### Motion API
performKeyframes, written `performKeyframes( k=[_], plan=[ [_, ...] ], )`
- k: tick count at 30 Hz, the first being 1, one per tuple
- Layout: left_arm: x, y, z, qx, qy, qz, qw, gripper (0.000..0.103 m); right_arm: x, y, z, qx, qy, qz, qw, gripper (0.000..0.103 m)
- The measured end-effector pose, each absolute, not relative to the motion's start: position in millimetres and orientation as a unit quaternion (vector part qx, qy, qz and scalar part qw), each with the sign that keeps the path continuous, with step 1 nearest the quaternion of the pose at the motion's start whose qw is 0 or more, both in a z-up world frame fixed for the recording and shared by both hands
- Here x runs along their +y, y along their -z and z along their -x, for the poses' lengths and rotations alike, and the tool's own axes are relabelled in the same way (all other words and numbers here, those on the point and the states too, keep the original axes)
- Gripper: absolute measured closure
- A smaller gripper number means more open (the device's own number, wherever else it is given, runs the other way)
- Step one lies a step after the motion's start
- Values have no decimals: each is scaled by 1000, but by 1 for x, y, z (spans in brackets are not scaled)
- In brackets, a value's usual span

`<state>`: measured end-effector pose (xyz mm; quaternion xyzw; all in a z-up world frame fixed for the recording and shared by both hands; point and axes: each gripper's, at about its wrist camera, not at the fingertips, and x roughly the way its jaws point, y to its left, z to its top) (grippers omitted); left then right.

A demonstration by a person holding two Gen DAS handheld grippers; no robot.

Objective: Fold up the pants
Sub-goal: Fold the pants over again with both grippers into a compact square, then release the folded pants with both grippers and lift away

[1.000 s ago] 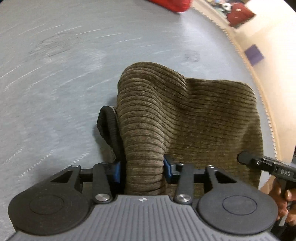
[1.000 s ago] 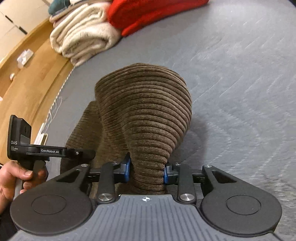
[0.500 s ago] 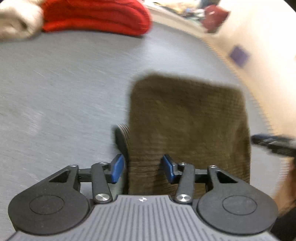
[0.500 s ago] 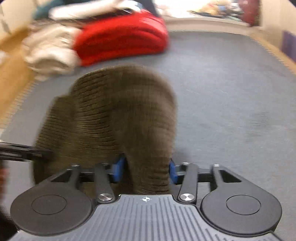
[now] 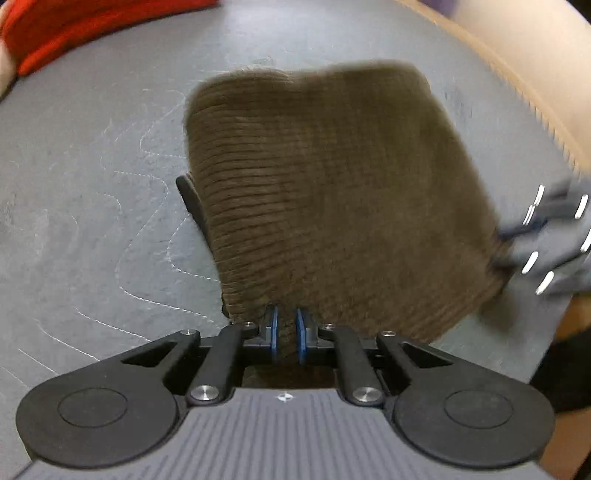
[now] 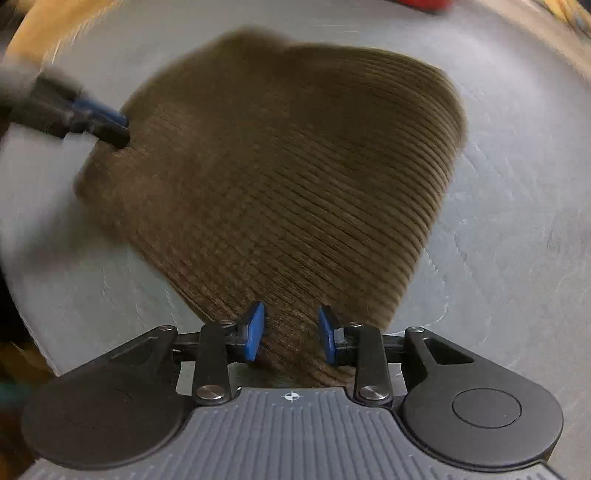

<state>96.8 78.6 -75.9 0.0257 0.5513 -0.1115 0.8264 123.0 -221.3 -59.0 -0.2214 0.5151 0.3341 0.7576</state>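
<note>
The brown ribbed pants (image 5: 332, 184) lie folded on the grey quilted surface (image 5: 92, 184), a dark waistband edge (image 5: 188, 199) peeking out at their left. My left gripper (image 5: 286, 325) is shut on a thin pinch of the near hem. In the right wrist view the pants (image 6: 288, 184) spread away from my right gripper (image 6: 291, 328). Its jaws are closing, and a thick bunch of fabric fills the gap between the blue pads. The left gripper (image 6: 107, 125) shows blurred at the far left corner of the pants, and the right gripper (image 5: 535, 236) shows blurred at their right edge.
A red folded garment (image 5: 74, 29) lies at the far left of the surface. The surface's stitched edge and the wooden floor (image 5: 498, 55) curve along the right. Bare grey surface (image 6: 517, 221) lies to the right of the pants.
Both grippers swung sideways and rolled with the pants. The raised bulge of fabric has flattened out. The left jaws went from a wide hold to a narrow pinch.
</note>
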Motion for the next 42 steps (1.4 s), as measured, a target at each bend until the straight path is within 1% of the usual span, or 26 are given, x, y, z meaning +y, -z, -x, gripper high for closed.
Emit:
performKeyframes(
  k=[3, 6, 8, 11, 14, 17, 20, 22, 29, 37, 38, 39, 41, 42],
  plan=[
    [81, 59, -94, 527, 116, -24, 841, 89, -237, 40, -126, 508, -334, 167, 777, 69],
    [87, 46, -96, 495, 105, -11, 862, 86, -241, 19, -140, 454, -312, 141, 823, 69],
    [90, 48, -104, 490, 94, -2, 867, 86, -243, 10, -155, 417, -272, 107, 860, 66],
    [84, 46, -110, 486, 87, -14, 870, 86, -243, 5, -179, 380, -207, 65, 899, 66],
    [84, 43, -112, 476, 82, -19, 875, 86, -233, 14, -203, 363, -171, 63, 914, 66],
    [88, 40, -112, 470, 76, -15, 879, 86, -224, 33, -228, 370, -160, 59, 913, 66],
    [92, 39, -114, 469, 70, -12, 880, 86, -214, 57, -248, 406, -146, 78, 899, 67],
    [94, 38, -114, 469, 69, -10, 881, 86, -207, 72, -257, 414, -135, 92, 895, 67],
    [102, 38, -119, 464, 70, -2, 883, 86, -194, 89, -281, 421, -114, 103, 894, 68],
    [103, 32, -116, 446, 91, 12, 890, 86, -192, 80, -276, 410, -115, 105, 899, 68],
    [102, 33, -116, 445, 97, 10, 890, 86, -194, 75, -274, 408, -114, 100, 900, 67],
    [100, 36, -117, 448, 101, 5, 888, 86, -195, 68, -272, 407, -112, 95, 902, 63],
    [97, 52, -122, 482, 94, -17, 871, 87, -200, 50, -263, 397, -110, 75, 908, 56],
    [95, 61, -124, 498, 80, -32, 863, 83, -205, 39, -257, 387, -117, 56, 913, 55]
  ],
)
